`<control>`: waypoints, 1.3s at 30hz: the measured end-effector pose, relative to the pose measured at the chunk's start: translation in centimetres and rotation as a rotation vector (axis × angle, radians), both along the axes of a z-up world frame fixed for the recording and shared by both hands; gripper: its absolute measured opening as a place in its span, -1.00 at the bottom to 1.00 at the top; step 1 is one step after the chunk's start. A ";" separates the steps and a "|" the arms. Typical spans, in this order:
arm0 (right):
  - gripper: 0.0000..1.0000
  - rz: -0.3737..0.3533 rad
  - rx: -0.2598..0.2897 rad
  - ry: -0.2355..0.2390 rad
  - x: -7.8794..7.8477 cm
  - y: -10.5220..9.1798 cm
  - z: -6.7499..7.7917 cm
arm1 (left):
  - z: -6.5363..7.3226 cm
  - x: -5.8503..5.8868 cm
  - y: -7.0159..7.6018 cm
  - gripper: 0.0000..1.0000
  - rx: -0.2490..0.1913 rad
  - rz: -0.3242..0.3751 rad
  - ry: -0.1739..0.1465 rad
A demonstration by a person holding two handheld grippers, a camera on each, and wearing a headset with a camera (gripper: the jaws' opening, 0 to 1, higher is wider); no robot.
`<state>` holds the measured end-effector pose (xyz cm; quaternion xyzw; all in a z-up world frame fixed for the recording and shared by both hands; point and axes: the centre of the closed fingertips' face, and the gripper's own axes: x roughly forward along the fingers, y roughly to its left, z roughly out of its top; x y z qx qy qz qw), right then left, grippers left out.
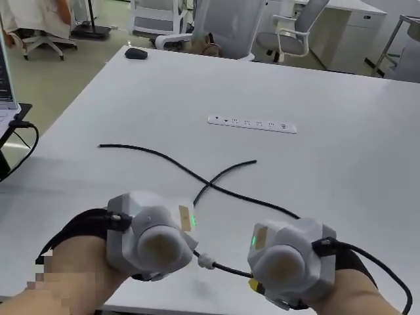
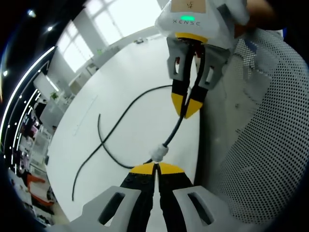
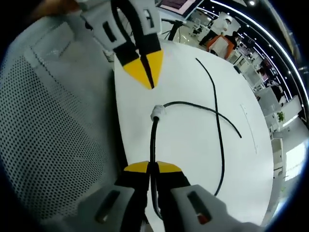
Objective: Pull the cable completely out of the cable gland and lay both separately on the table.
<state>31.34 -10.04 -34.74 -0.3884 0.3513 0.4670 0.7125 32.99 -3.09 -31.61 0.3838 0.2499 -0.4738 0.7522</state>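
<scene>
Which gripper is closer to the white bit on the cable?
Left. The left gripper sits just behind the white bit; the right gripper pinches the cable farther along.

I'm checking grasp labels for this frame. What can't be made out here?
1. Head view: the tongs of the left gripper and right gripper, covered by their own housings.
2. Left gripper view: whether its shut tongs actually touch the cable gland, which sits right at their tips.
3. Right gripper view: the cable past the shut tongs, hidden between them and cut off by the bottom edge.
</scene>
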 end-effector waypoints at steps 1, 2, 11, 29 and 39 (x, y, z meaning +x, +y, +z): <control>-0.94 0.015 -0.025 -0.009 0.0 -0.1 -0.2 | 0.0 0.0 0.1 -0.94 -0.001 0.000 0.004; -0.94 0.027 -0.047 -0.016 0.0 -0.2 -0.3 | 0.0 0.0 0.1 -0.94 -0.001 0.002 0.004; -0.94 0.016 -0.074 0.001 -0.1 -1.1 -0.7 | -0.4 -0.1 0.5 -0.94 0.022 0.012 0.015; -0.94 0.023 0.024 -0.002 0.2 0.1 0.5 | -3.6 1.8 -0.4 -0.26 0.115 -0.248 0.104; -0.94 0.028 0.044 0.006 -0.3 0.4 0.7 | -6.5 1.1 -0.9 0.08 0.194 -0.344 0.210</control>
